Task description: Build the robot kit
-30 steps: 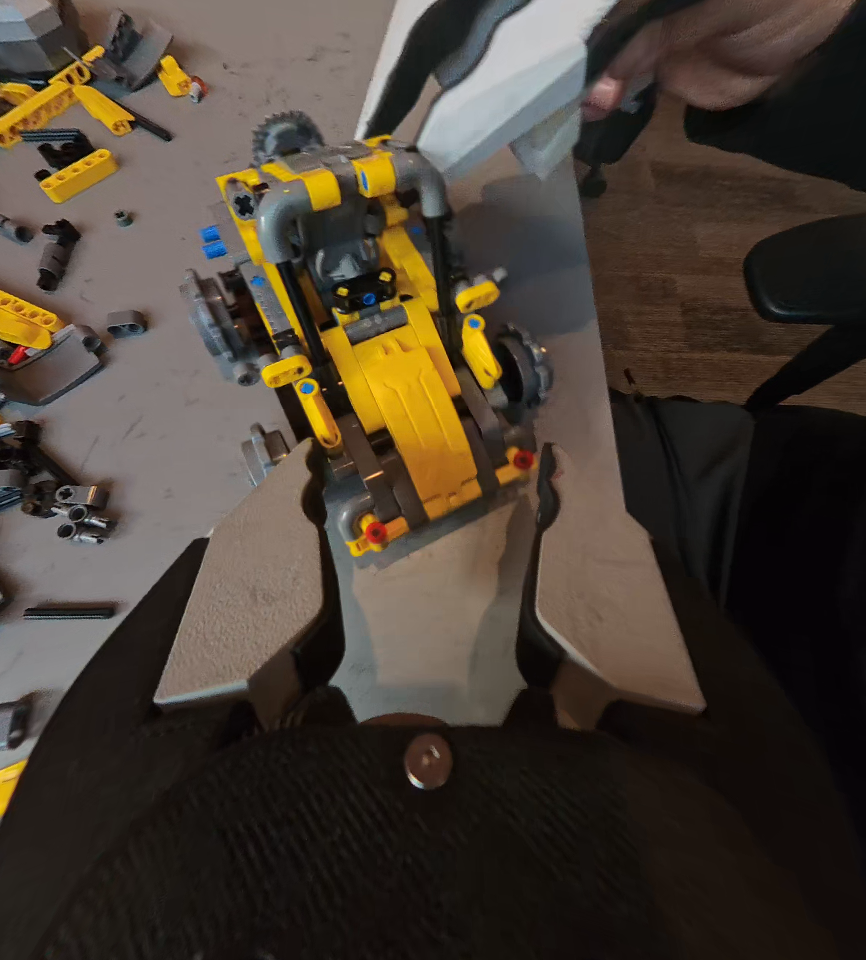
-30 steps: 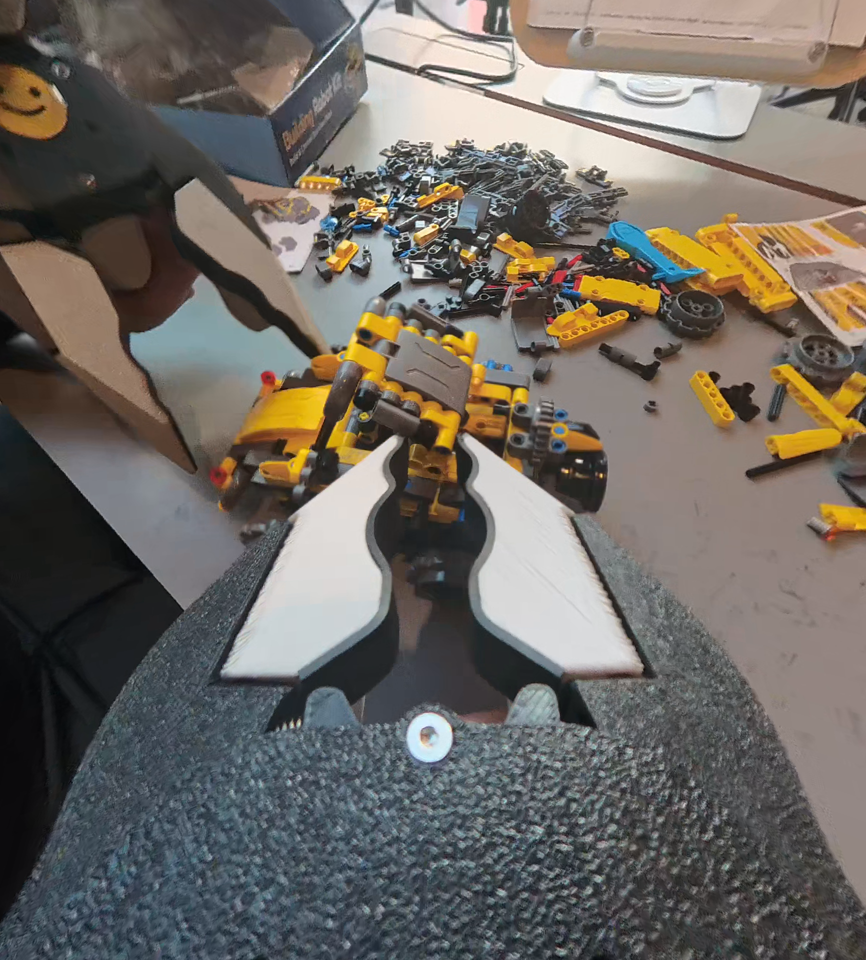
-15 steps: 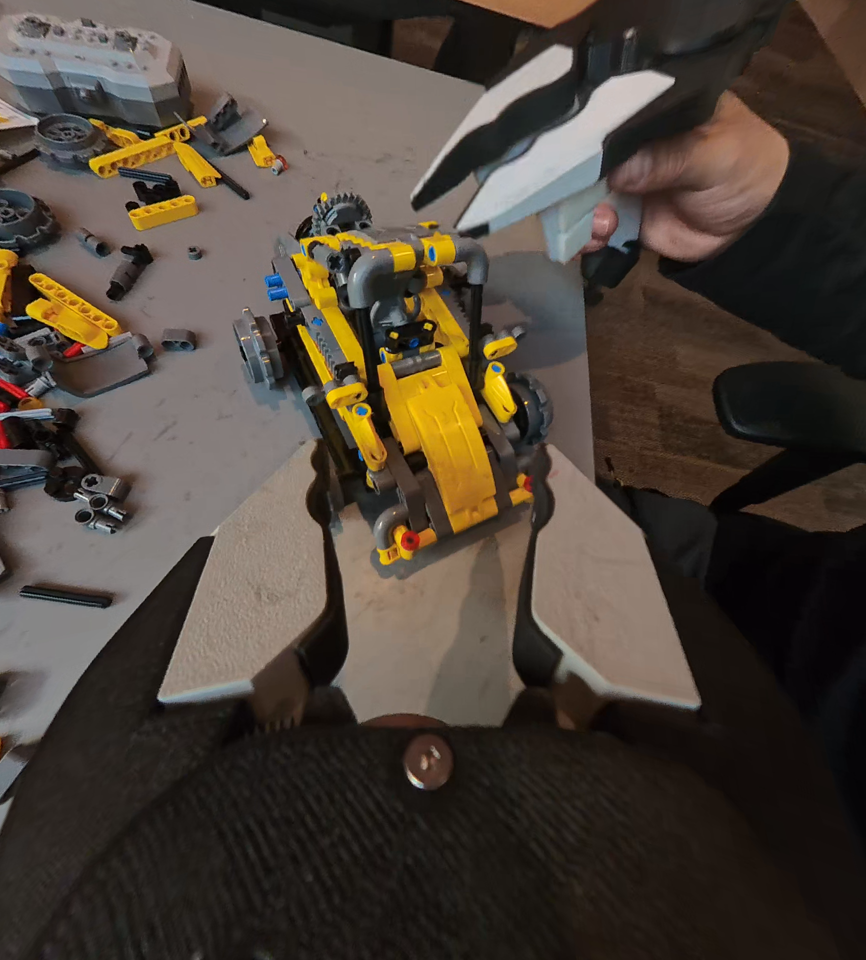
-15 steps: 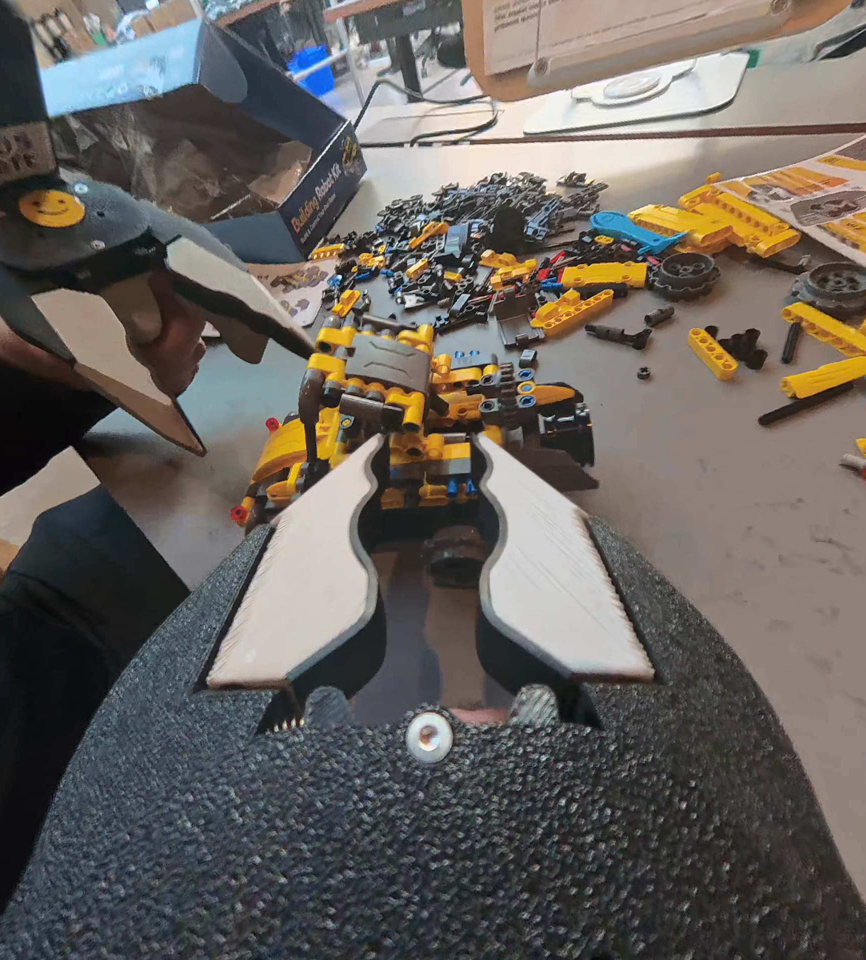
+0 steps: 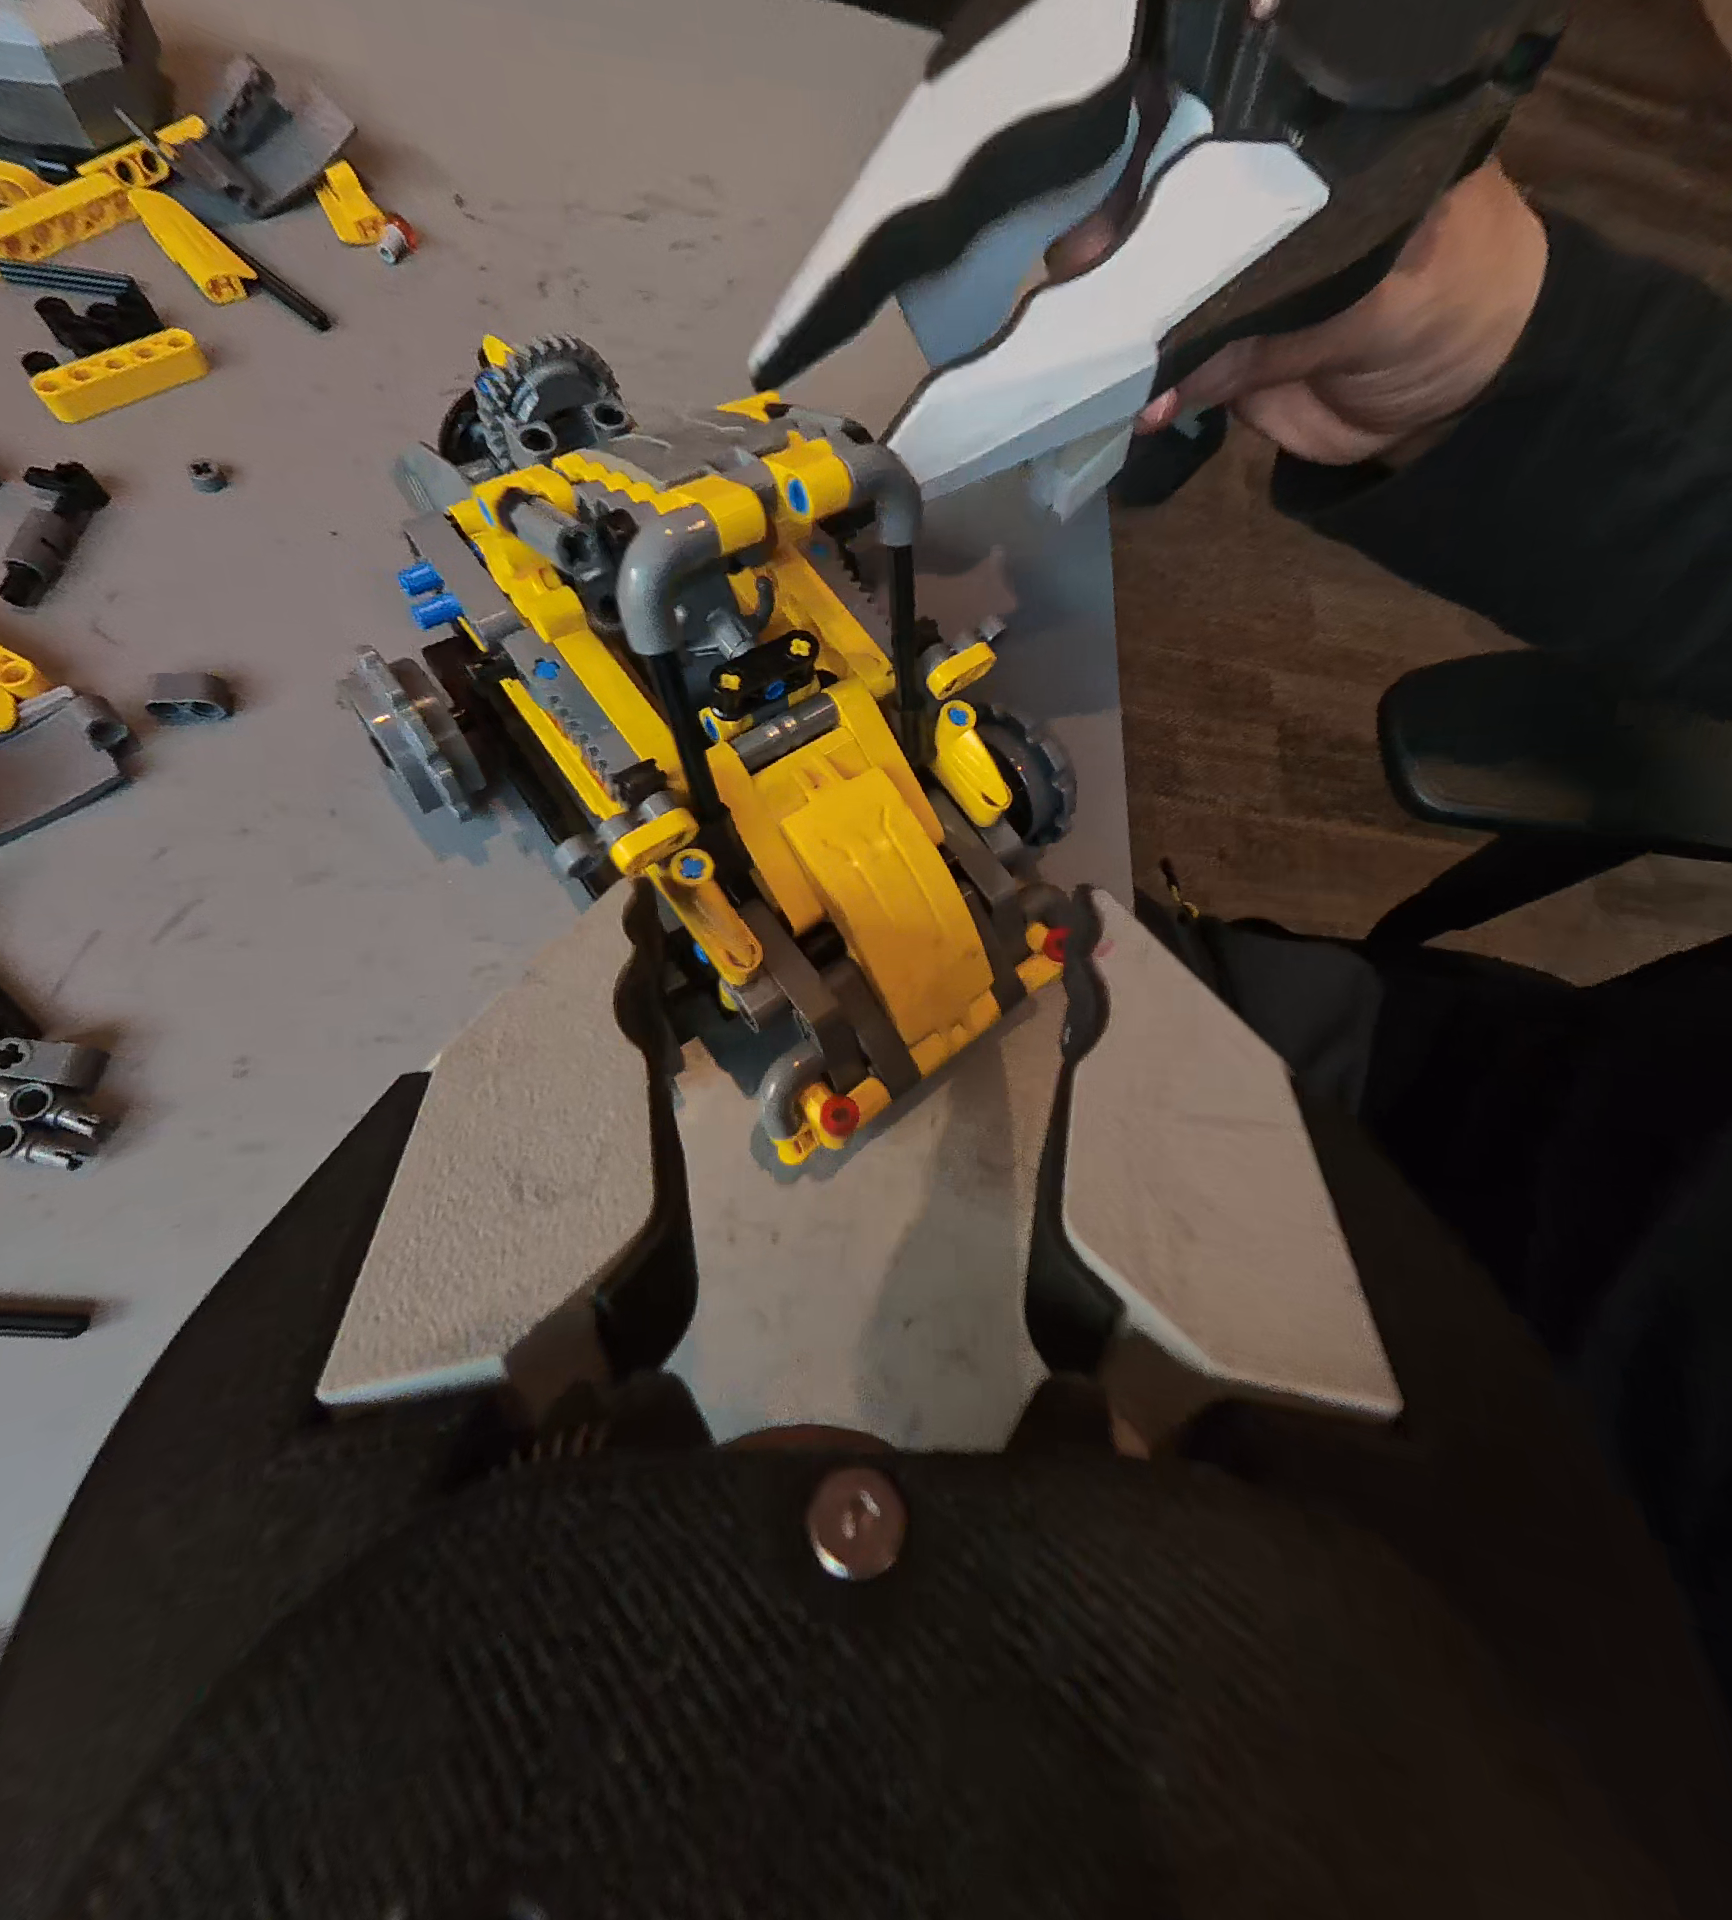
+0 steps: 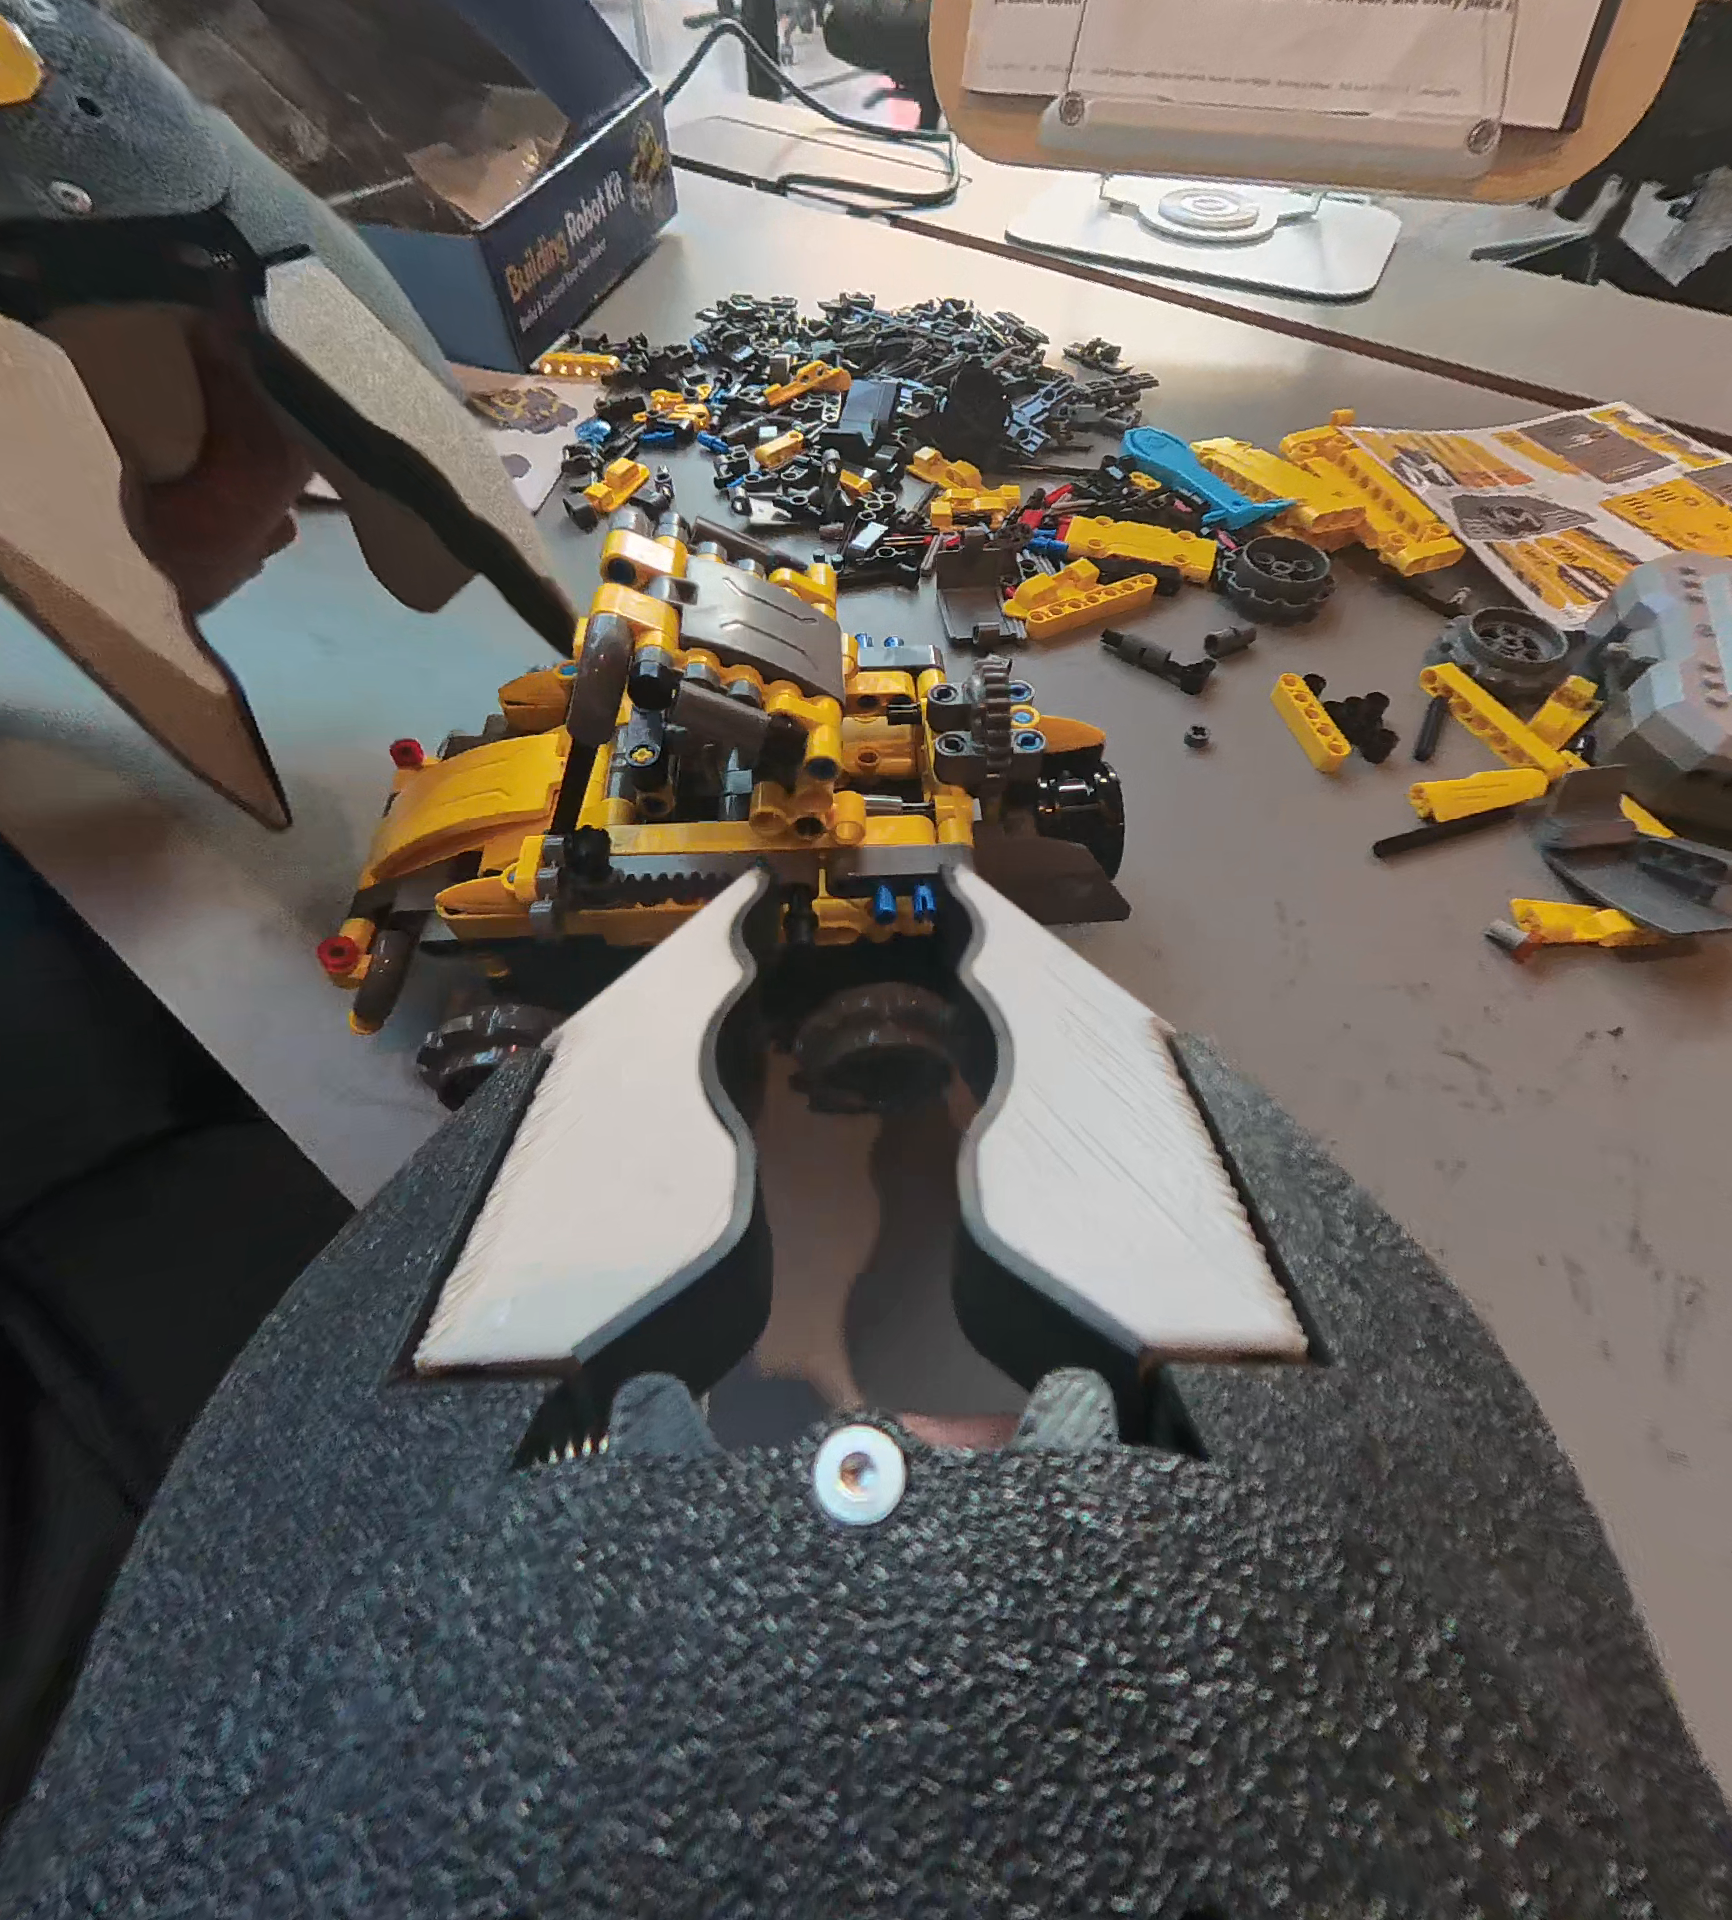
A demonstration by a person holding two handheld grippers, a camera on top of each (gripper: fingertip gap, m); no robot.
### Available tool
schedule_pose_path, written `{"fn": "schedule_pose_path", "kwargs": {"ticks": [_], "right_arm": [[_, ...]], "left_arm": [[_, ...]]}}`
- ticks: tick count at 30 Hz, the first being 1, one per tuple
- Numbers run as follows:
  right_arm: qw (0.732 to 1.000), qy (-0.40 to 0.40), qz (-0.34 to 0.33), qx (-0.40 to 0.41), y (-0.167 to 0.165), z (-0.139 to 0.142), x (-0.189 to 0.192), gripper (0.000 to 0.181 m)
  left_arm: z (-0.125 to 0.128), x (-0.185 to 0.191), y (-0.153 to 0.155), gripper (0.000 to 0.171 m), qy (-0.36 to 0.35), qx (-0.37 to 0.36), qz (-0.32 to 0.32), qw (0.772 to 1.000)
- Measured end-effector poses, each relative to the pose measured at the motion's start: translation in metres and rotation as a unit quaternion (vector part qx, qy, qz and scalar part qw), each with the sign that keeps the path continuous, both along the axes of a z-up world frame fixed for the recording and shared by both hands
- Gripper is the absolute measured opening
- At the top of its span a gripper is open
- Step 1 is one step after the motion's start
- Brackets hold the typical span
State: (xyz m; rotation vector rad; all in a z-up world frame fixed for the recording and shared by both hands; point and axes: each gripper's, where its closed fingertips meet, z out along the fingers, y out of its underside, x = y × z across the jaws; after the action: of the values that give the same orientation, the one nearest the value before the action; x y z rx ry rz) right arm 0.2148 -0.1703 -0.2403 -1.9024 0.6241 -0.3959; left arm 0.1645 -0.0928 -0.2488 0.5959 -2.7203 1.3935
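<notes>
Far side, 12 o'clock: loose bricks (image 6: 903, 436) are heaped.
11 o'clock: a blue box (image 6: 571, 249) is seen.
2 o'clock: a printed sheet (image 6: 1610, 499) is spread.

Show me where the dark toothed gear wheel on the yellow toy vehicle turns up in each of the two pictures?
Left wrist view: the gear wheel stands at the vehicle's far end, upper middle of the picture.
Right wrist view: the gear wheel is at the vehicle's right end, just above centre.
Shared landmark: the two blue pins on the vehicle's side.
</notes>
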Motion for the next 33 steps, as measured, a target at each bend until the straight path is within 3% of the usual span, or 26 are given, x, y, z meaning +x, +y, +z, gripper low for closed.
{"fn": "schedule_pose_path", "kwargs": {"ticks": [3, 7, 10, 14, 19, 24, 33], "right_arm": [[1.000, 0.003, 0.003, 0.004, -0.005, -0.002, -0.005, 0.017], [1.000, 0.004, 0.006, 0.001, -0.003, -0.006, -0.009, 0.010], [1.000, 0.001, 0.001, 0.004, -0.002, -0.006, -0.008, 0.009], [1.000, 0.002, 0.006, 0.011, -0.002, -0.006, -0.009, 0.007], [1.000, 0.012, 0.016, 0.022, 0.000, -0.011, -0.011, 0.011], [0.999, -0.001, 0.018, 0.046, 0.003, -0.009, -0.015, 0.011], [0.992, -0.070, -0.023, 0.099, -0.013, 0.008, -0.013, 0.020]], "left_arm": [[0.016, 0.012, 0.010, 0.068, -0.002, -0.030, 0.015, 0.999], [0.026, 0.042, 0.022, 0.074, -0.011, -0.051, 0.043, 0.998], [0.021, 0.044, 0.014, 0.082, 0.042, -0.066, 0.018, 0.997], [0.006, 0.032, 0.004, 0.076, 0.073, -0.054, -0.014, 0.996], [-0.013, 0.013, 0.002, 0.070, 0.056, -0.013, -0.036, 0.998], [-0.008, -0.002, 0.007, 0.068, 0.031, -0.030, -0.047, 0.998], [0.017, 0.045, 0.044, 0.073, -0.071, -0.096, 0.053, 0.991]]}}
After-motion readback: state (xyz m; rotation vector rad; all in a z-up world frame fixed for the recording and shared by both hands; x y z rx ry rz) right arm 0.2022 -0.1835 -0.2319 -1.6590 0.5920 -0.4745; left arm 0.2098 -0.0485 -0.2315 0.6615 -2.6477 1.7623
